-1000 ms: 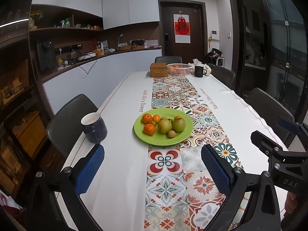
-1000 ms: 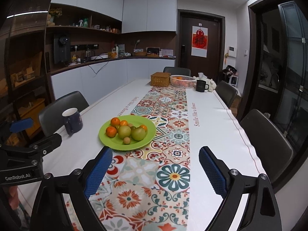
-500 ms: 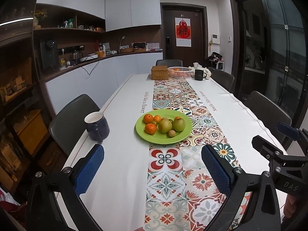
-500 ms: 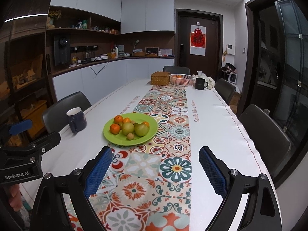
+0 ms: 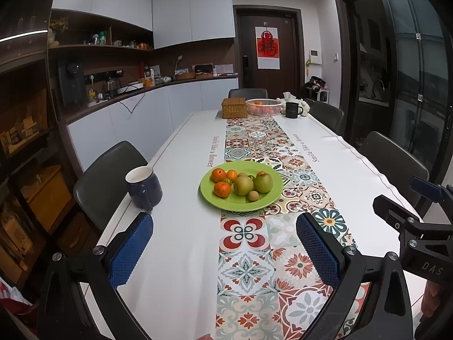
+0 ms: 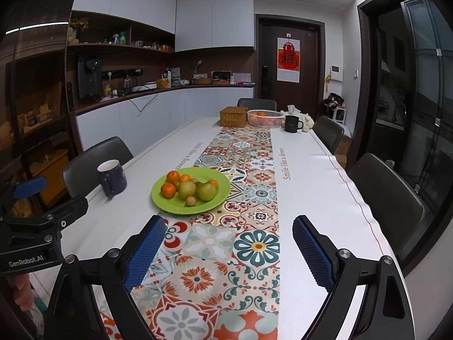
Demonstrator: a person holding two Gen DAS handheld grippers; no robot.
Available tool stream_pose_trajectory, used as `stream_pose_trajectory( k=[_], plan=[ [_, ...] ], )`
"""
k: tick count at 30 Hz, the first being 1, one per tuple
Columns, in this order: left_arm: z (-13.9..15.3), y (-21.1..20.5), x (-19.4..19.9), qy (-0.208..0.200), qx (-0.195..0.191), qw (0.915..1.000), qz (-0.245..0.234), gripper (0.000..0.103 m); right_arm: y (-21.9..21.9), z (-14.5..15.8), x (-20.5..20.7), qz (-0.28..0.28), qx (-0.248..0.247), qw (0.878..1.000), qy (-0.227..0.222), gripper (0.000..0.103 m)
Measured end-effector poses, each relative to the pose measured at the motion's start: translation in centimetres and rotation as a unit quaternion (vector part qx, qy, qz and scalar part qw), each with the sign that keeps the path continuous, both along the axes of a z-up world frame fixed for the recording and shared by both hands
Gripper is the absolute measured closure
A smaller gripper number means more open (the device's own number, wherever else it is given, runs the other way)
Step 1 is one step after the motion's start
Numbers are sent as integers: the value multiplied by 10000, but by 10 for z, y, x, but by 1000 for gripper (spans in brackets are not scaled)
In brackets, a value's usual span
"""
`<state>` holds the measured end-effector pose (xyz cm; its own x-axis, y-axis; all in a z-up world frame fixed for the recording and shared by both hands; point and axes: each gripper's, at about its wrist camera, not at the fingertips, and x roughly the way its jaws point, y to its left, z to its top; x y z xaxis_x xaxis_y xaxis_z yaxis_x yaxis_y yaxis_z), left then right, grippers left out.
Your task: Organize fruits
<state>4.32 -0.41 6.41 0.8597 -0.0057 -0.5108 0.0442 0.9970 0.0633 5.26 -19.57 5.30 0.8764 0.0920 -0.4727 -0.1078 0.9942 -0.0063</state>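
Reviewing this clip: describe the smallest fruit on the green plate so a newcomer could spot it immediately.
On the long table's patterned runner sits a green plate of fruit. At its near edge, in front of the two big greenish fruits, lies the small tan fruit. It is the smallest piece and dull beige, unlike the orange tangerines.

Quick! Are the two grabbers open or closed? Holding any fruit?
Left gripper: open, holding nothing.
Right gripper: open, holding nothing.
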Motion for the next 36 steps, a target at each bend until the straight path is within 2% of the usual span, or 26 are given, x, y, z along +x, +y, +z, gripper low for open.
stream_pose_trajectory(
  k=[36],
  plan=[
    [0,1,-2,-41,48,10000,17,0,1,-1,-2,3,-16,10000,-24,11]
  ],
)
